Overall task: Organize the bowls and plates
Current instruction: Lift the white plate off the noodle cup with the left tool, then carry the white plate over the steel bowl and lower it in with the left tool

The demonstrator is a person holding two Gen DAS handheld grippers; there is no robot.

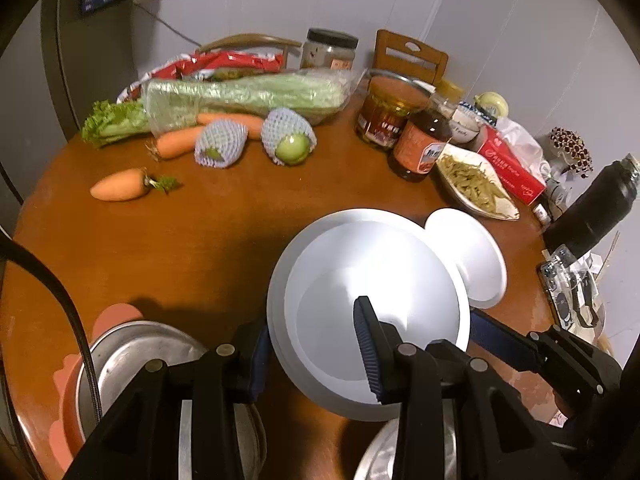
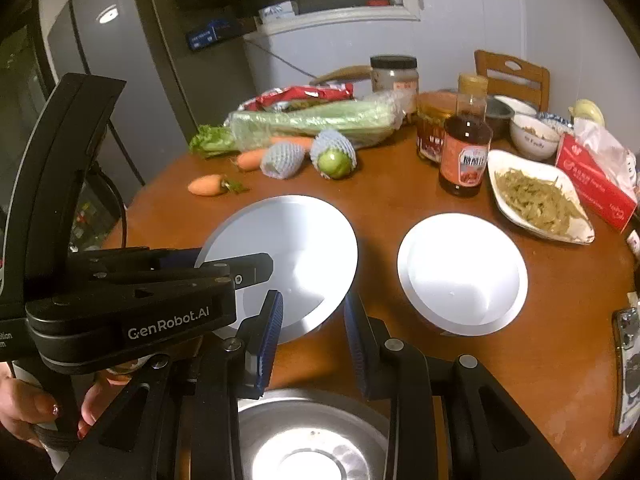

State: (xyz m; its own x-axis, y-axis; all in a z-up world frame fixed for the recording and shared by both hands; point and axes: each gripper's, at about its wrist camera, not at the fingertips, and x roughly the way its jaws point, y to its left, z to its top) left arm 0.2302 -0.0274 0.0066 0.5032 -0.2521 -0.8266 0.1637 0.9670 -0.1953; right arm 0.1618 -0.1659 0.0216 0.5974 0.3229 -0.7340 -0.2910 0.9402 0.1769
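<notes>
Two hand-held grippers clamping one white plate (image 2: 288,248): left hand-held gripper (image 2: 240,268) pinching its left rim, right hand-held gripper (image 2: 314,316) gripping near edge, plate tilting above surface (image 2: 400,200).

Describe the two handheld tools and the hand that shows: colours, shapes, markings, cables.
Both tools are matte black linkage frames with round silver pivot pins and dark blue ribbed pads on the fingers. The left tool carries white "GenRobot.AI" lettering on its body and a curved black handle. A black cable trails beside it. The person's hand wears dark red nail polish.

both tongs (image 1: 316,348) (image 2: 314,332) narrowed, angled downward
</notes>
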